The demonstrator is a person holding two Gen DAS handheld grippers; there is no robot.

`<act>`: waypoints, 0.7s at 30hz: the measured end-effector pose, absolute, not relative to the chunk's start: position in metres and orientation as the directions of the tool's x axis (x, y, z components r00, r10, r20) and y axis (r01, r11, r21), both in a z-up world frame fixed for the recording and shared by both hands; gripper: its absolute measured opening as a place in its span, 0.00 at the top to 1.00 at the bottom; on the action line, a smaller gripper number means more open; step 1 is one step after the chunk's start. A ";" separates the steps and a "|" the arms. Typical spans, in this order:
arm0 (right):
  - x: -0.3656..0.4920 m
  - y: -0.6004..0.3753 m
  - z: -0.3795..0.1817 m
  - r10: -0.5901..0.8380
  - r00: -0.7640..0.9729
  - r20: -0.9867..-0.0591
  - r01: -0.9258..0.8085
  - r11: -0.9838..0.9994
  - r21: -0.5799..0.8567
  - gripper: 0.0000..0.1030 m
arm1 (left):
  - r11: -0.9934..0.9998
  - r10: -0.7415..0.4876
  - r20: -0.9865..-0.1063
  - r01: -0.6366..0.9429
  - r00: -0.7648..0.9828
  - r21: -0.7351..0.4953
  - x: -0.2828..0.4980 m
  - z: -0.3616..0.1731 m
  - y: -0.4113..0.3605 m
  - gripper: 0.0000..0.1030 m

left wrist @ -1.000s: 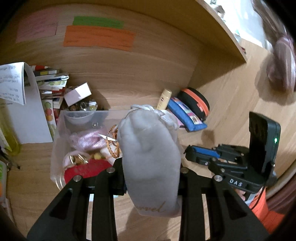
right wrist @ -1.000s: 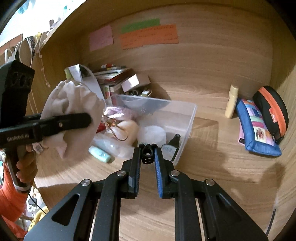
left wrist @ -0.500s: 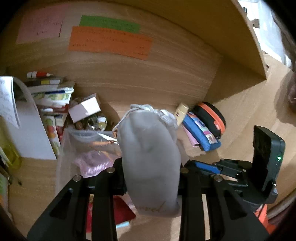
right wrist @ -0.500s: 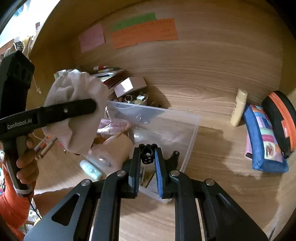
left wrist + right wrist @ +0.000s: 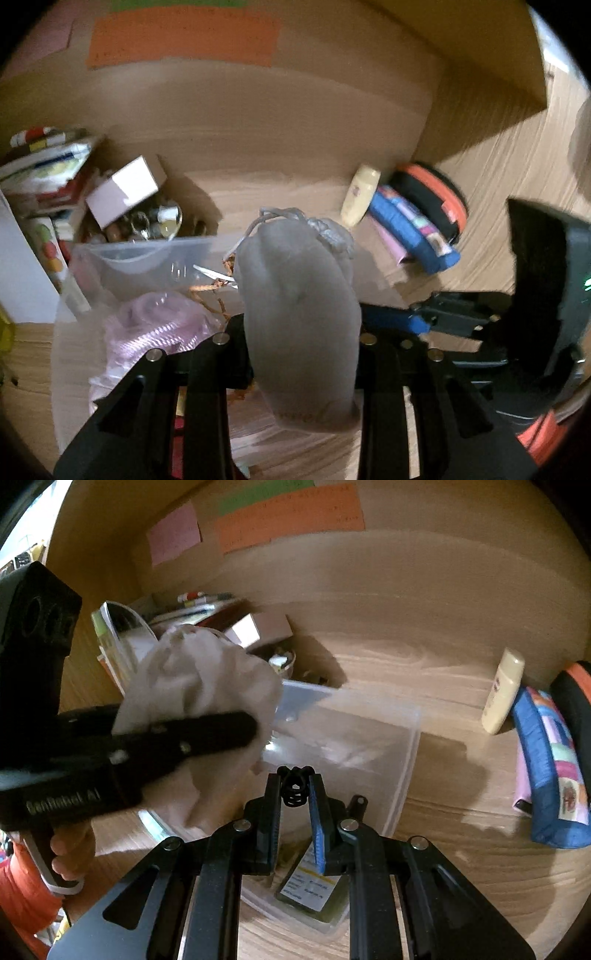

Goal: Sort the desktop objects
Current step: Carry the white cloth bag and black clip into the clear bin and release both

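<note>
Both grippers have pushed in over the bin point(image 5: 402, 746) since a second ago, and the wall notes have slid up to the top edge of both views. Far left in the right-wrist view, a hand point(image 5: 70, 853) grips the handle of the left gripper point(image 5: 301, 343), and its jaws are clamped on a pale drawstring pouch point(image 5: 299, 314), neck pointing away, hanging over the near left side of the bin. Under it in the left-wrist view lies a pink bag point(image 5: 155, 325) inside the bin, with a stack of books point(image 5: 48, 173) and a white box point(image 5: 123, 190) behind. Centre now: the right gripper point(image 5: 295, 788) hovers over the bin too, jaws nearly closed, pinching a small black coiled hair tie point(image 5: 294, 786) at the tips. Below it a labelled bottle point(image 5: 310, 886) lies in the bin. Off to the right, by the wall, stand a cream tube point(image 5: 504, 690), a blue pouch point(image 5: 543, 775) and a black-and-orange case point(image 5: 576, 701), well apart from the bin.
</note>
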State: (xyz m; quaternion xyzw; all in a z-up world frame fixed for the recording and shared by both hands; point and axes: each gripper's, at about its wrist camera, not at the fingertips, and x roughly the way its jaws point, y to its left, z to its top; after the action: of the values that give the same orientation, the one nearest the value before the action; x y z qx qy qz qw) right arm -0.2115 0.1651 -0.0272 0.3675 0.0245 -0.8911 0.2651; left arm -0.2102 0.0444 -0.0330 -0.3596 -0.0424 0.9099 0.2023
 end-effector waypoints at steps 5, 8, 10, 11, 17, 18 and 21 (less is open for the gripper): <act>-0.207 0.163 -0.030 -0.424 -0.607 -0.672 0.489 -0.866 0.105 0.87 | -0.922 0.378 -0.672 -0.325 -0.637 -0.211 -0.217 -0.047 0.051 0.70; -0.206 0.163 -0.032 -0.406 -0.615 -0.676 0.485 -0.871 0.083 0.87 | -0.926 0.366 -0.674 -0.322 -0.642 -0.196 -0.216 -0.050 0.052 0.68; -0.205 0.163 -0.033 -0.406 -0.611 -0.679 0.485 -0.870 0.084 0.87 | -0.928 0.362 -0.680 -0.316 -0.638 -0.198 -0.215 -0.052 0.052 0.66; -0.204 0.162 -0.032 -0.405 -0.613 -0.679 0.487 -0.870 0.079 0.87 | -0.929 0.359 -0.682 -0.312 -0.637 -0.197 -0.216 -0.052 0.051 0.63; -0.201 0.159 -0.033 -0.399 -0.618 -0.677 0.491 -0.869 0.064 0.87 | -0.928 0.367 -0.681 -0.299 -0.634 -0.222 -0.213 -0.051 0.047 0.48; -0.201 0.158 -0.033 -0.407 -0.609 -0.681 0.497 -0.865 0.072 0.87 | -0.930 0.363 -0.677 -0.294 -0.640 -0.221 -0.212 -0.050 0.047 0.45; -0.199 0.154 -0.033 -0.395 -0.615 -0.683 0.503 -0.863 0.047 0.87 | -0.931 0.360 -0.660 -0.302 -0.659 -0.207 -0.204 -0.044 0.048 0.33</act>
State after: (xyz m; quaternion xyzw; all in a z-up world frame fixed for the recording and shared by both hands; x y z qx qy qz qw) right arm -0.1987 0.1543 -0.0335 0.3602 0.0750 -0.8953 0.2510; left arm -0.2045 0.0481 -0.0437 -0.3708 -0.0395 0.9099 0.1818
